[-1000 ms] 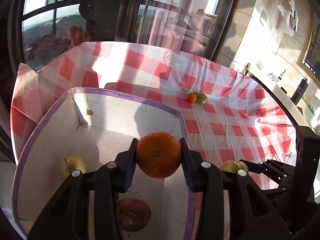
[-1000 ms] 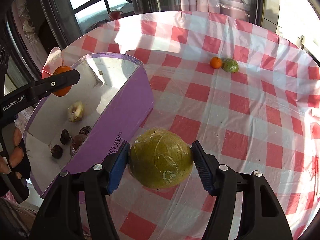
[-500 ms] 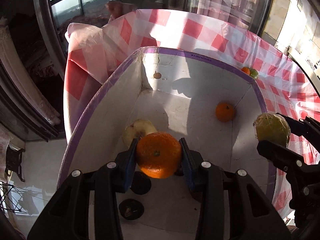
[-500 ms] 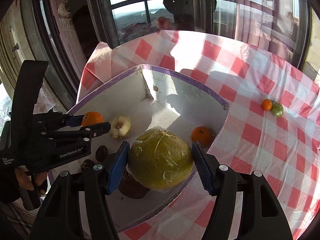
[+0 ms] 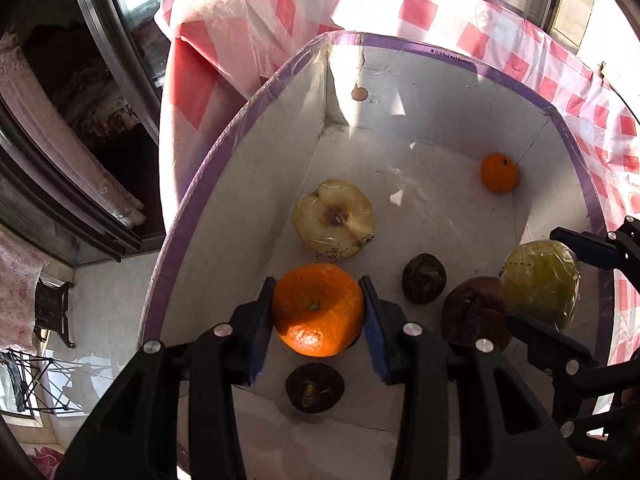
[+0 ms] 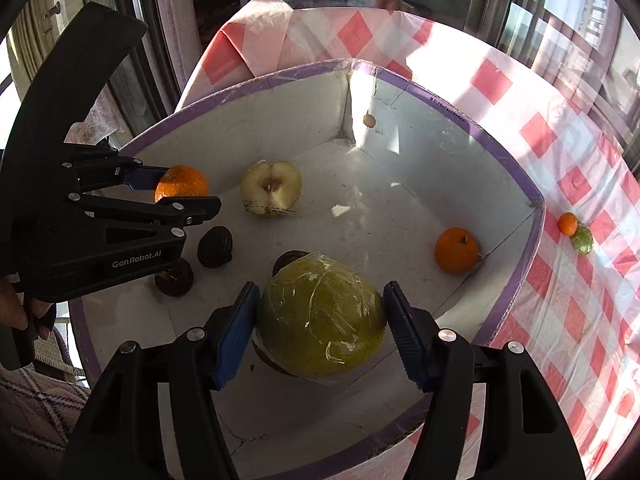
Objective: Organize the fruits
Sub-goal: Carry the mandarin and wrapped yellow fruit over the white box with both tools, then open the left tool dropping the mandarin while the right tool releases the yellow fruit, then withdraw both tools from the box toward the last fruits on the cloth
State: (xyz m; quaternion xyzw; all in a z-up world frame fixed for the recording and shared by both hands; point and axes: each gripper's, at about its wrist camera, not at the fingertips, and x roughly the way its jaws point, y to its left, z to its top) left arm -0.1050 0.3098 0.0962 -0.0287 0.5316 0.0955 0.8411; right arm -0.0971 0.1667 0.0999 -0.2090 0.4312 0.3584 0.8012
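Fruit sat squarely between both sets of jaws, each held above the open white box with the purple rim (image 6: 500,152). The left gripper (image 5: 318,312) pinched an orange (image 5: 318,310) between its blue pads, which pressed on the fruit's two sides, over the near left part of the box floor. The right gripper (image 6: 320,326) clamped a green fruit wrapped in clear film (image 6: 322,320) the same way, its pads touching both flanks, above the near middle of the box. On the box floor lay a halved apple (image 6: 271,190), a small orange (image 6: 456,250) against the right wall, and several dark brown fruits (image 6: 215,246). Out on the checked tabletop (image 6: 580,320), a tiny orange (image 6: 567,224) touched a small green fruit (image 6: 582,240).
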